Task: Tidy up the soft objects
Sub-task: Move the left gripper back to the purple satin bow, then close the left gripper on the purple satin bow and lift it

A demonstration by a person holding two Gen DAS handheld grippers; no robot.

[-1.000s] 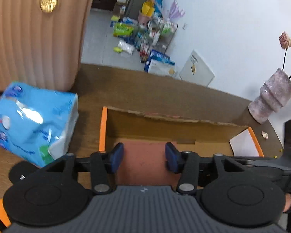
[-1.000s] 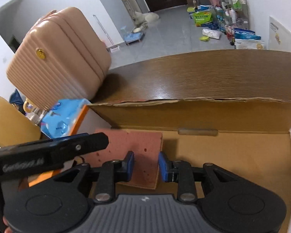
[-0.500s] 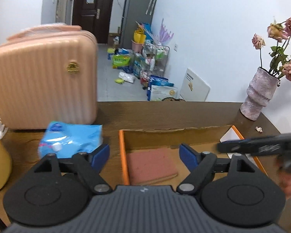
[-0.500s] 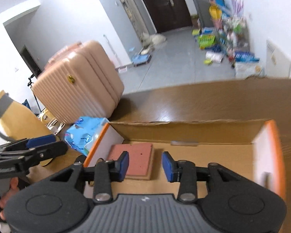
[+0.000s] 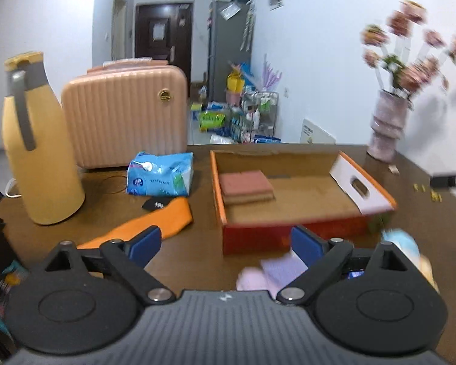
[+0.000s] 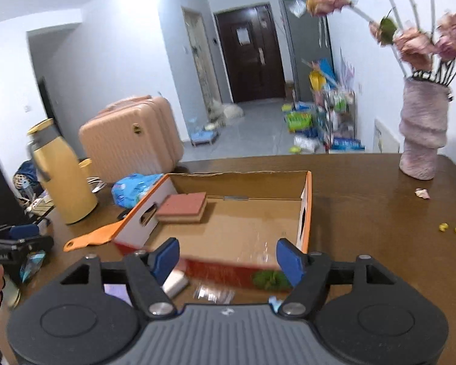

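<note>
A reddish sponge (image 5: 246, 184) (image 6: 184, 203) lies flat in the back left corner of the open cardboard box (image 5: 307, 203) (image 6: 252, 222) with orange edges. My left gripper (image 5: 226, 245) hangs in front of the box, its jaws opening with nothing between them. My right gripper (image 6: 228, 257) is over the box's near wall, its jaws also opening and empty. A blue tissue pack (image 5: 161, 175) (image 6: 135, 188) and an orange cloth (image 5: 155, 222) (image 6: 91, 237) lie left of the box. Pale purple and light blue soft things (image 5: 273, 270) lie blurred near the front.
A yellow jug (image 5: 36, 146), a pink case (image 5: 127, 115) and a vase of flowers (image 6: 422, 133) stand on the brown table (image 6: 380, 213). Small yellow bits (image 6: 450, 229) lie at the right. A green soft thing (image 6: 270, 279) and a white block (image 6: 174, 283) lie before the box.
Both grippers have pulled back and up out of the box and their jaws have widened. The sponge stays lying in the box, no longer between the fingers.
</note>
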